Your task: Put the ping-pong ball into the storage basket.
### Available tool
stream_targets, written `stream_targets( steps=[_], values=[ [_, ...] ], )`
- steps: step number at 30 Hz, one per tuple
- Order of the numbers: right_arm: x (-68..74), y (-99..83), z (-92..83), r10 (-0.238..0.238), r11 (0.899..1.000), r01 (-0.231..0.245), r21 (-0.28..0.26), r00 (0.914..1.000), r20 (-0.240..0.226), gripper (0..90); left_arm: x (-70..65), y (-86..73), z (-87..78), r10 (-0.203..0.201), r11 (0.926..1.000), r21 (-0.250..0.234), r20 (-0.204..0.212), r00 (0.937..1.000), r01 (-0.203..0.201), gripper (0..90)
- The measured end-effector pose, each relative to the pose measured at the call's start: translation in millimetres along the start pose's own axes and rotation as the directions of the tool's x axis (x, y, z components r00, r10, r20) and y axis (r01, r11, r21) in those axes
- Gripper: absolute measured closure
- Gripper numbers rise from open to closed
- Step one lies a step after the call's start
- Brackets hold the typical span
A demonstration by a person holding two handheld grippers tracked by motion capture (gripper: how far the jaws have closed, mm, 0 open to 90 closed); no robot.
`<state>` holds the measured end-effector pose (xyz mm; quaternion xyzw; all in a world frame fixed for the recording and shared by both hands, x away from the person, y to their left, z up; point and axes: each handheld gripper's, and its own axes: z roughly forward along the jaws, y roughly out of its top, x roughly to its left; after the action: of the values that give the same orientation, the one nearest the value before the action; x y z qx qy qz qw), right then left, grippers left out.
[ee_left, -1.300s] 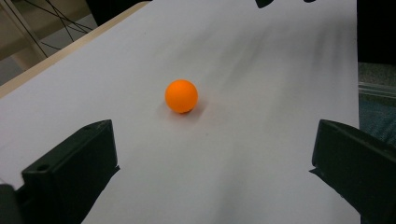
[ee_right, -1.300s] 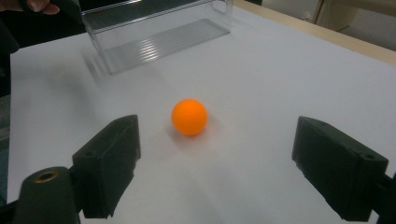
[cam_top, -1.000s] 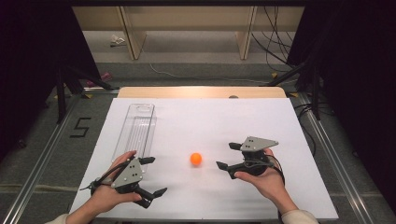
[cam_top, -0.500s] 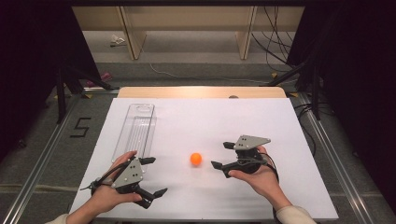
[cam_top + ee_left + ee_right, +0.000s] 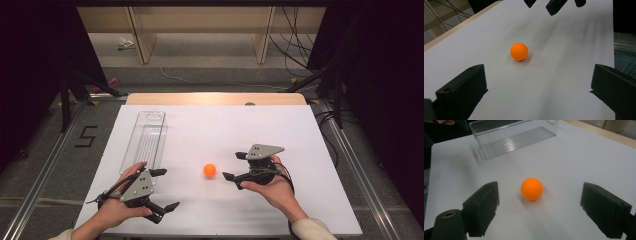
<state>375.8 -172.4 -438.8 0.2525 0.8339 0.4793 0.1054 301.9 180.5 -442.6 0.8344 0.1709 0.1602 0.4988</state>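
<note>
At the left of the white table sheet (image 5: pixel 300 130), a clear plastic tray (image 5: pixel 146 137) lies lengthwise, running from the far side toward the near left; its ribbed floor has nothing on it. Just at the tray's near end, the person's left hand (image 5: pixel 112 212) holds the left gripper (image 5: pixel 164 189), close to the near edge of the sheet. Its jaws stand wide apart with nothing between them, and they point to the right, toward the middle of the table. In the left gripper view, the two black jaws frame bare sheet, with the orange ball (image 5: pixel 519 51) lying some way beyond them.

The orange ball (image 5: pixel 210 170) rests on the sheet near the middle, between the two grippers, to the right of the tray and apart from it. Nothing touches it.

Just right of the ball, the right hand (image 5: pixel 275 187) holds the right gripper (image 5: pixel 234 166), pointing left at the ball. Its jaws are also spread wide and hold nothing. In the right gripper view, the ball (image 5: pixel 531 189) sits centred between the line of the two jaws, slightly beyond their tips, with the tray (image 5: pixel 514 137) farther off behind it.
</note>
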Motion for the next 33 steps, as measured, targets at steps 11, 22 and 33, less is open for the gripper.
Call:
stream_targets(
  steps=[11,22,33],
  values=[
    [1.5,2.9,11.7,-0.008,1.0,0.008,0.015,0.9999,-0.014,16.3,0.3,0.2,0.0,0.004,1.0,0.001,0.002,1.0,-0.004,0.0],
    [1.9,4.8,19.6,-0.01,1.0,0.011,0.023,0.9997,-0.021,16.3,-0.8,-0.1,0.2,0.007,1.0,0.006,0.003,1.0,-0.007,0.0],
    [1.8,6.7,27.4,-0.014,0.999,0.015,0.035,0.9996,-0.024,16.3,-0.4,0.2,-0.1,0.009,0.9999,0.005,0.005,0.9999,-0.009,0.0]
  ],
)
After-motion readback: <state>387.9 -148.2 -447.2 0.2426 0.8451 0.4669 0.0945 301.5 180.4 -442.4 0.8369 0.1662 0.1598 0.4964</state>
